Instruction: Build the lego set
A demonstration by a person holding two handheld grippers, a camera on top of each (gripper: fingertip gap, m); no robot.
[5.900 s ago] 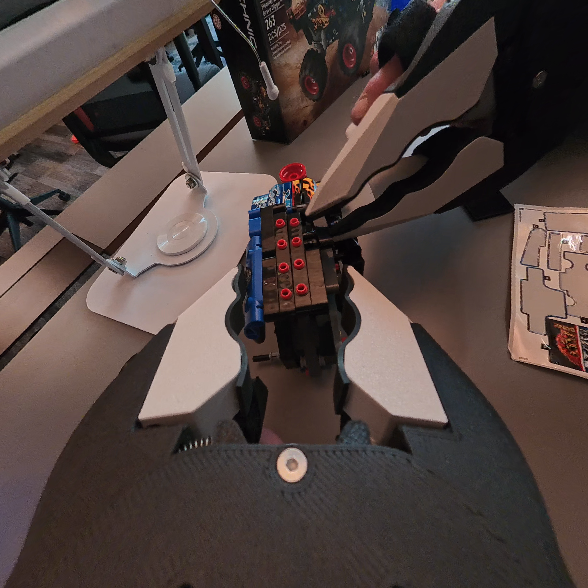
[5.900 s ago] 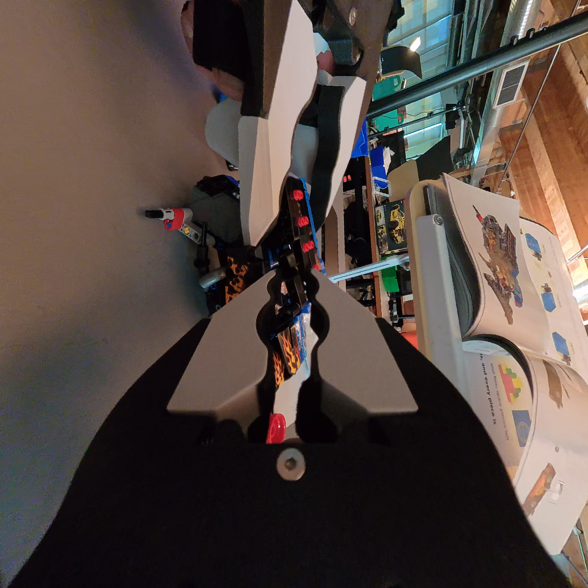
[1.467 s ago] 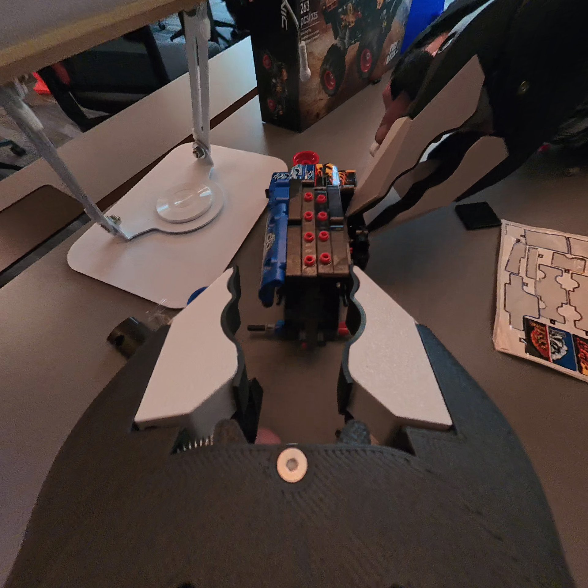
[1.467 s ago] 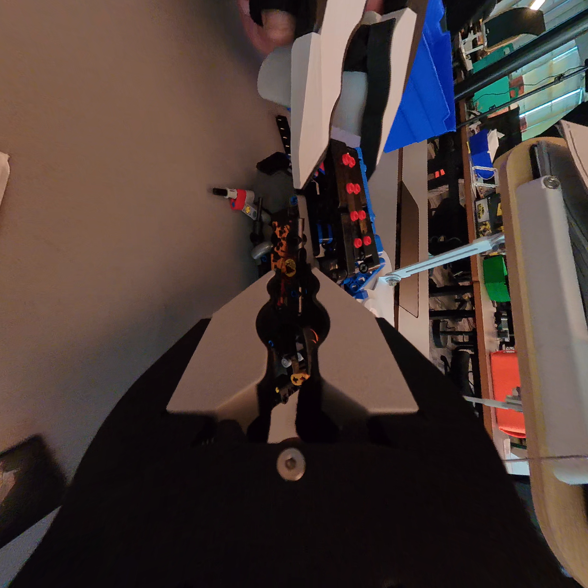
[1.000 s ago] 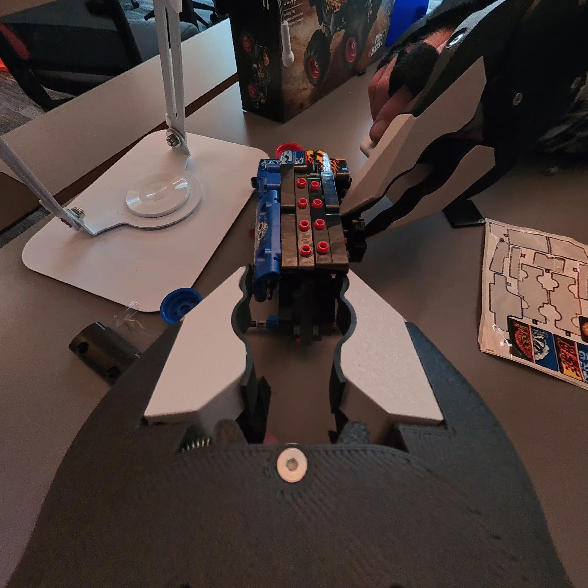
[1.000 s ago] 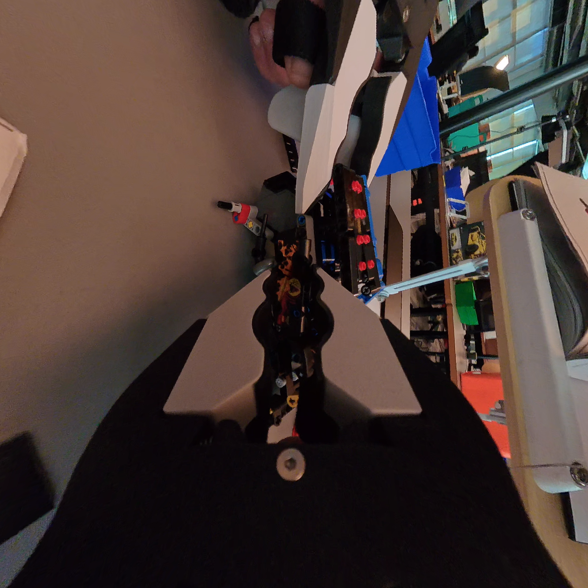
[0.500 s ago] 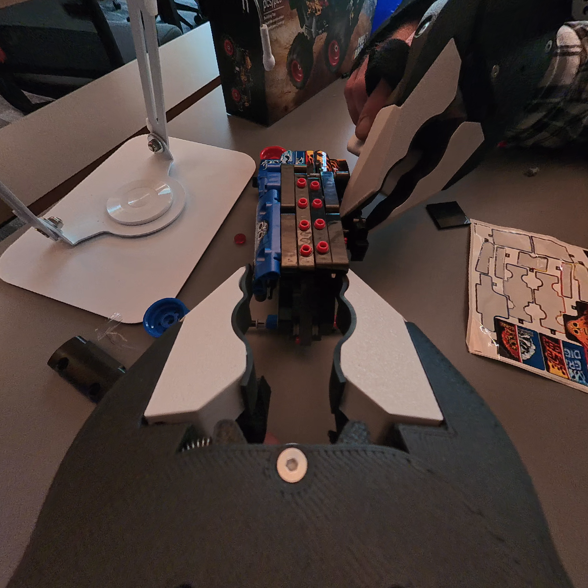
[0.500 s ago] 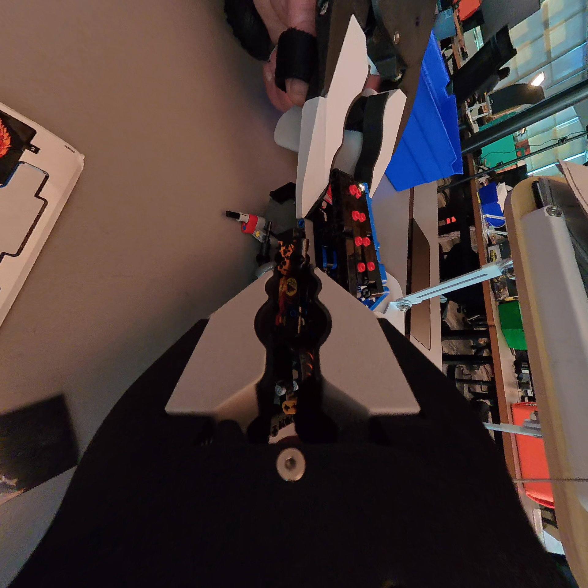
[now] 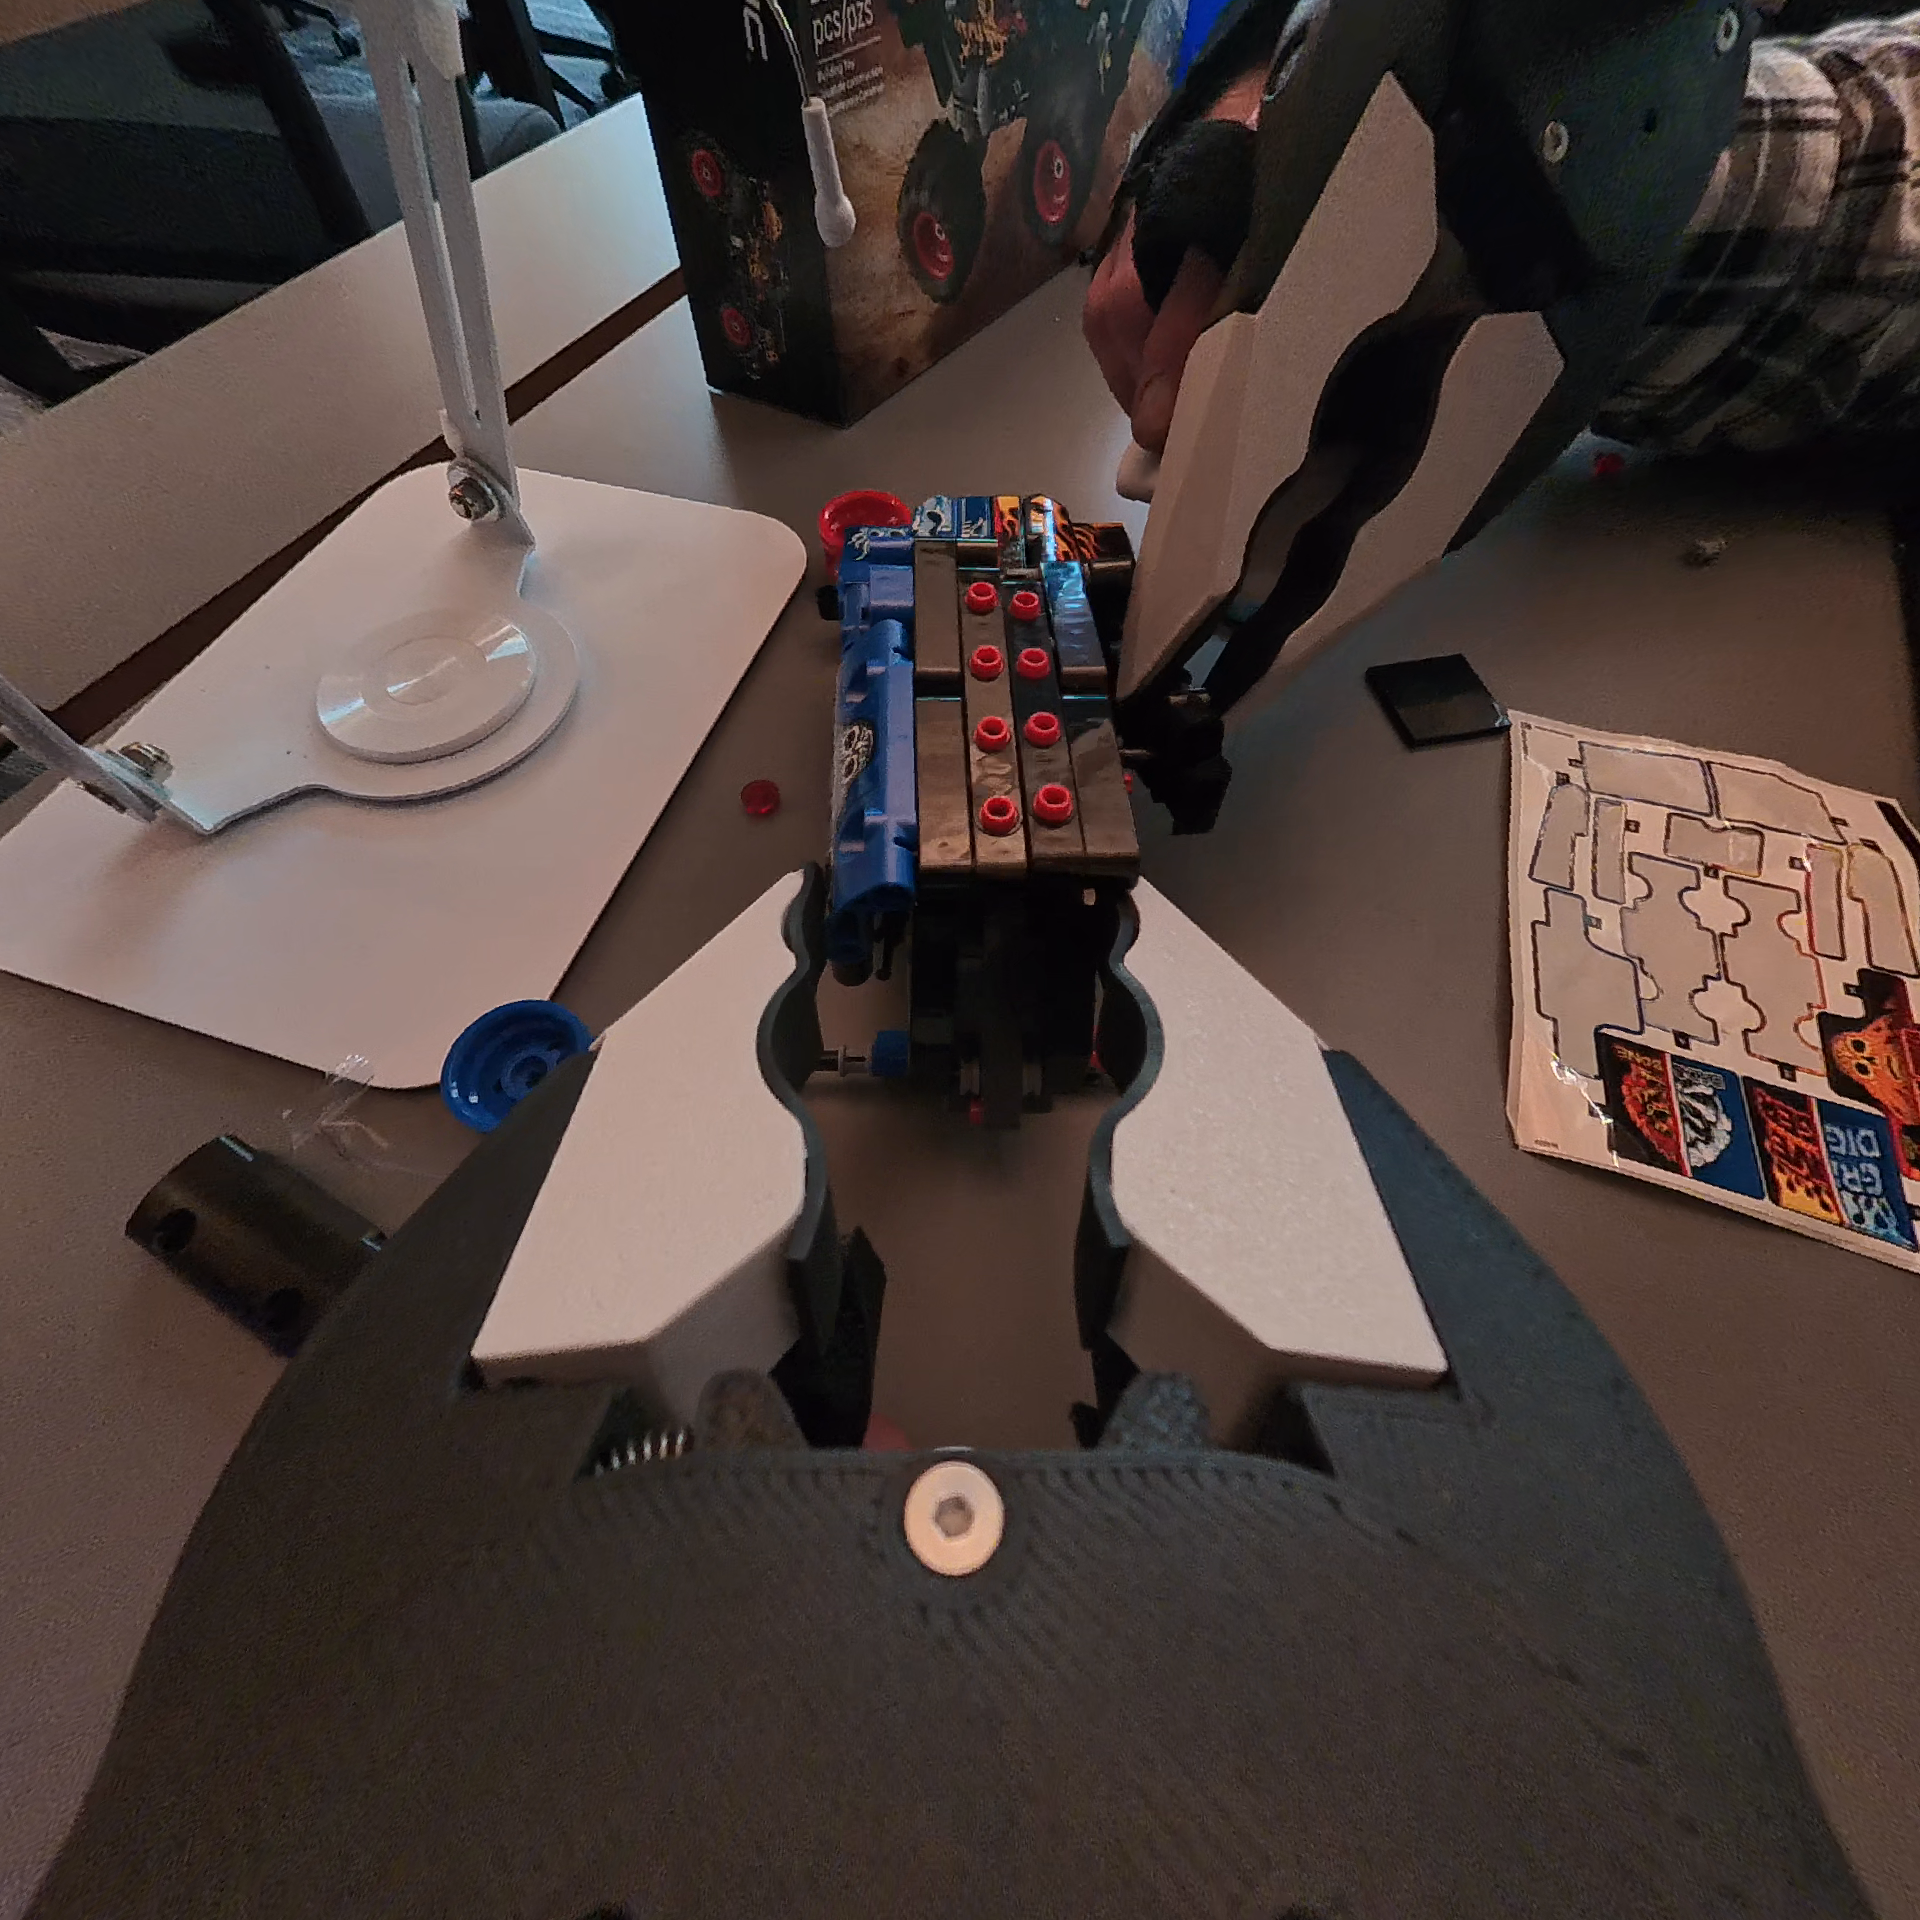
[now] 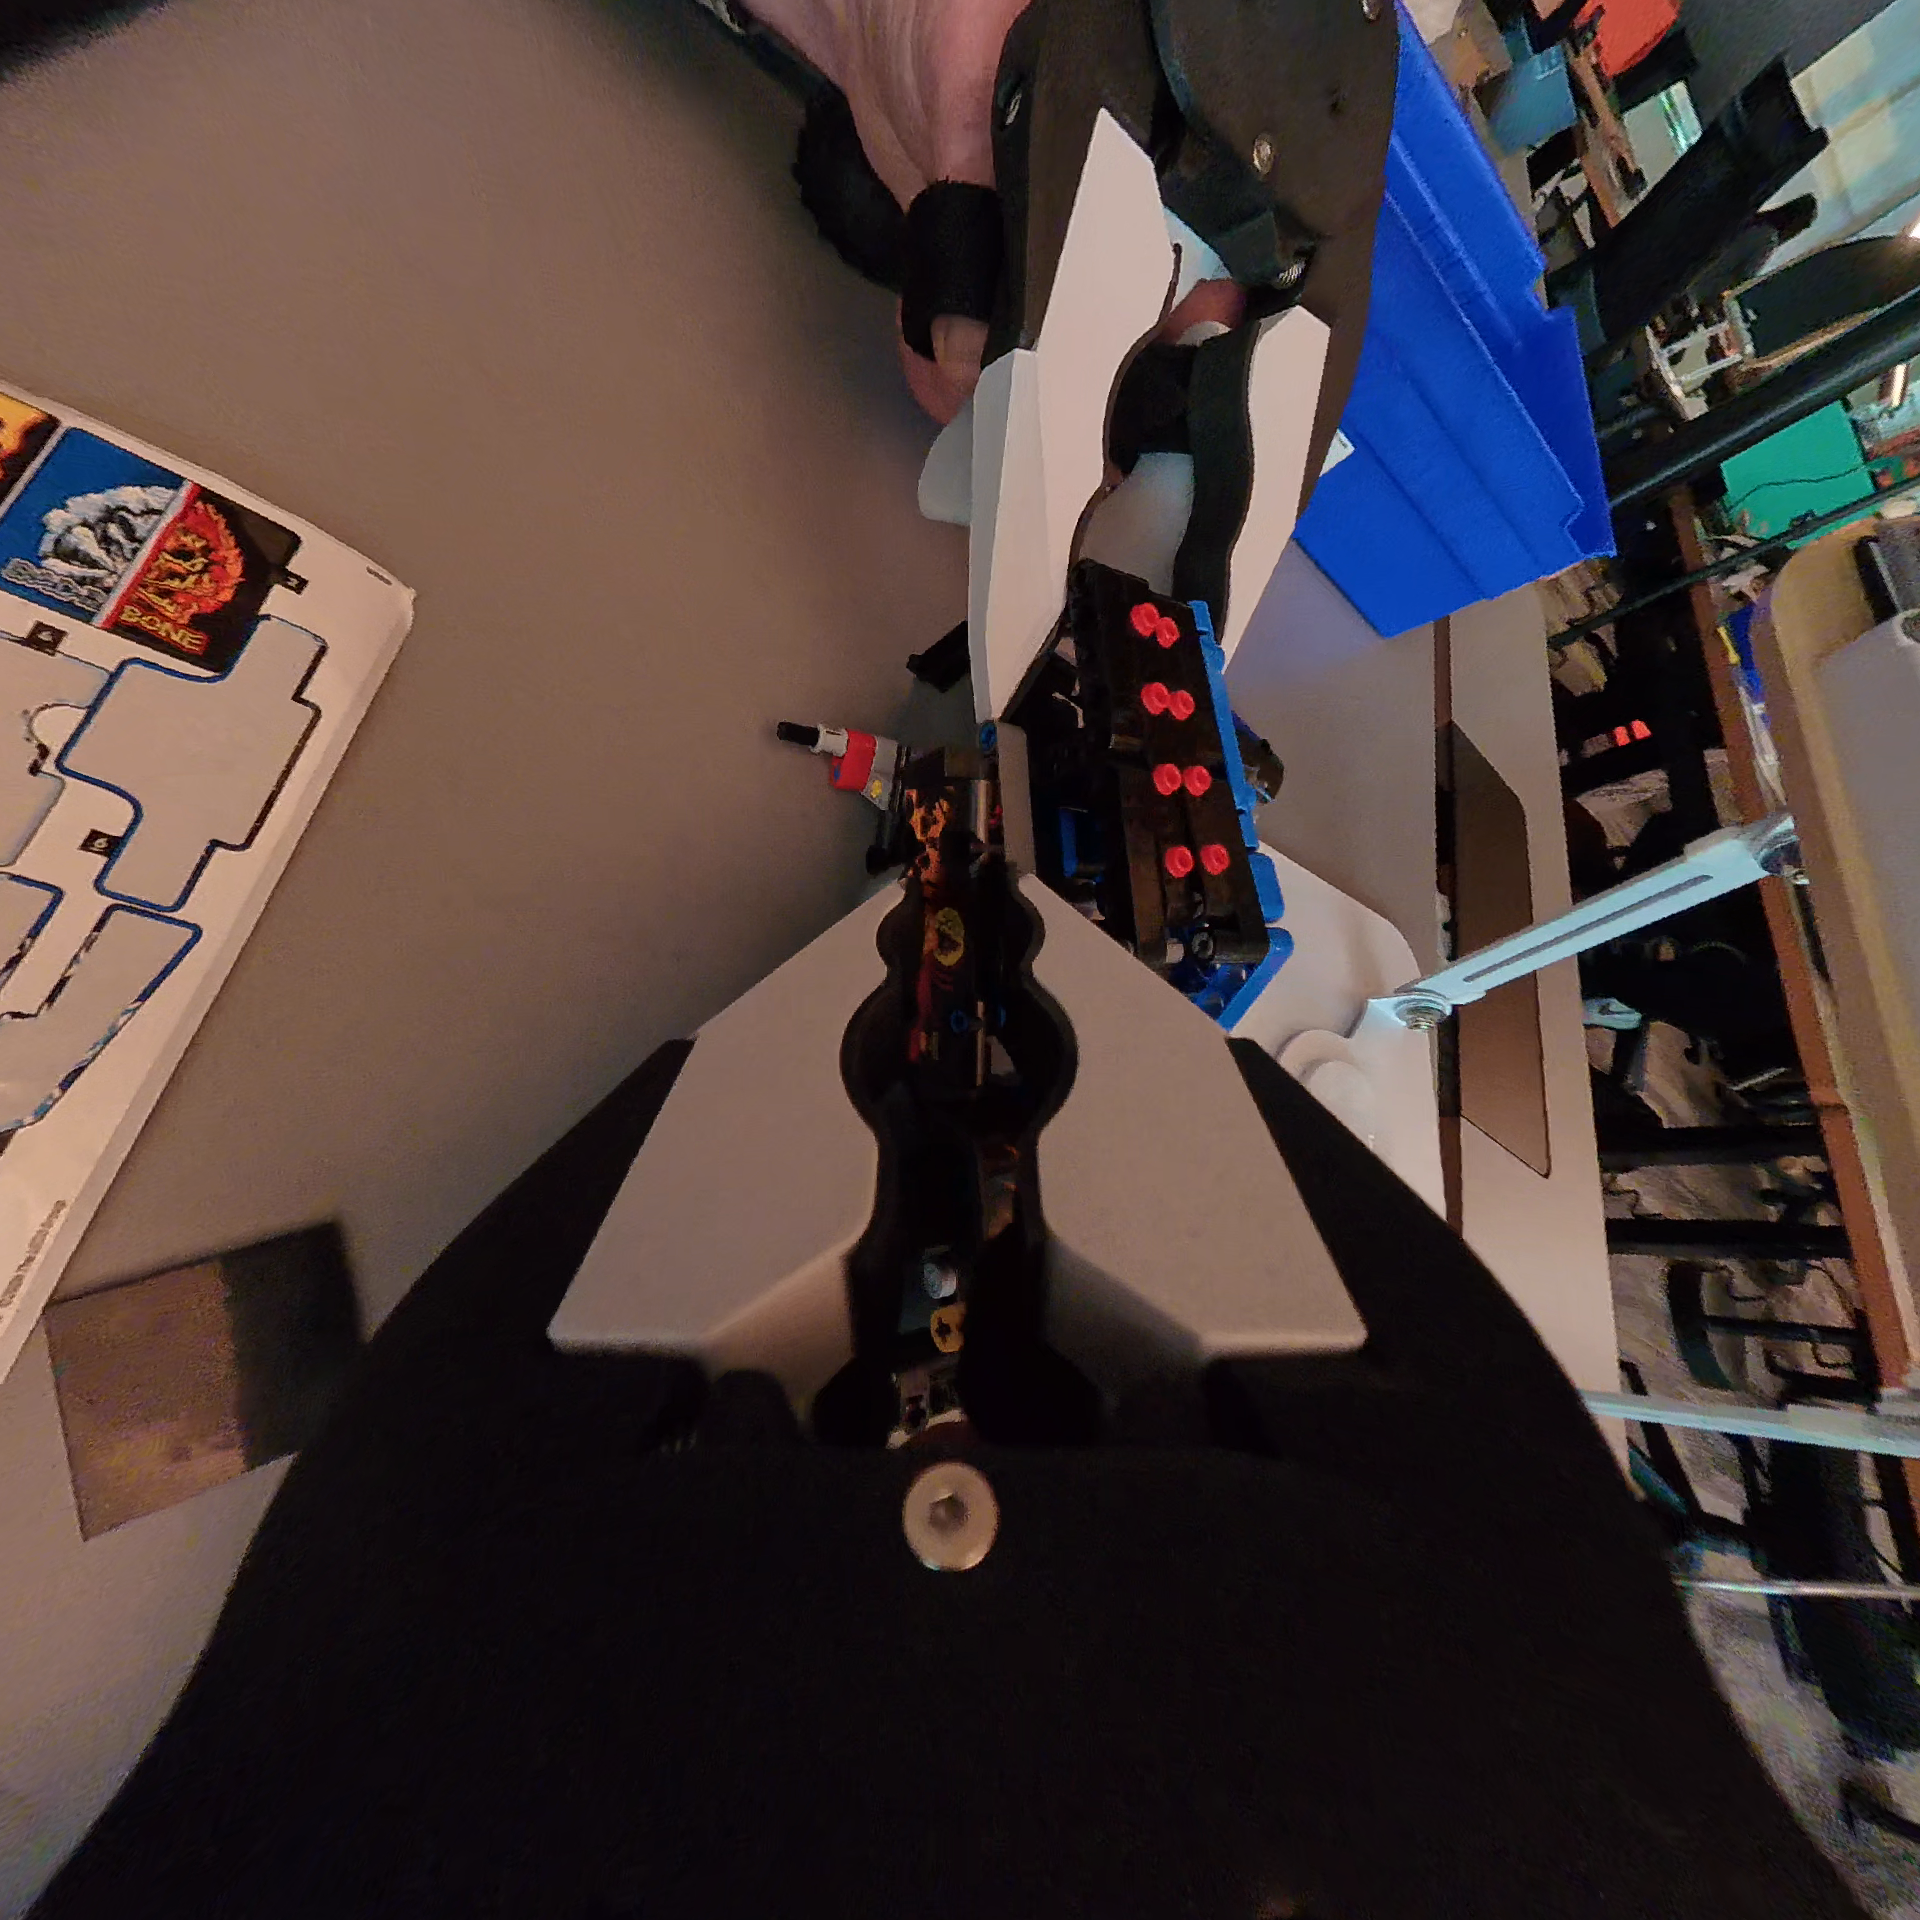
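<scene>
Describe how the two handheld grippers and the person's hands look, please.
Both the left gripper and the right gripper have a black textured body, white angular fingers with wavy black inner pads, and a silver screw at the centre. A black strap wraps one finger of the hand; a plaid sleeve shows behind.

there is printed writing on the set's box (image 9: 883, 187), which stands on the counter (image 9: 1351, 935) behind the half-built truck (image 9: 987, 727): white letters and a number near its top edge. the sticker sheet (image 9: 1704, 914) lying right of the truck carries lettered stickers in blue, red and orange along its near edge, also seen in the right wrist view (image 10: 156, 727). a small skull sign sits on the truck's blue side strip (image 9: 868, 748).
</scene>
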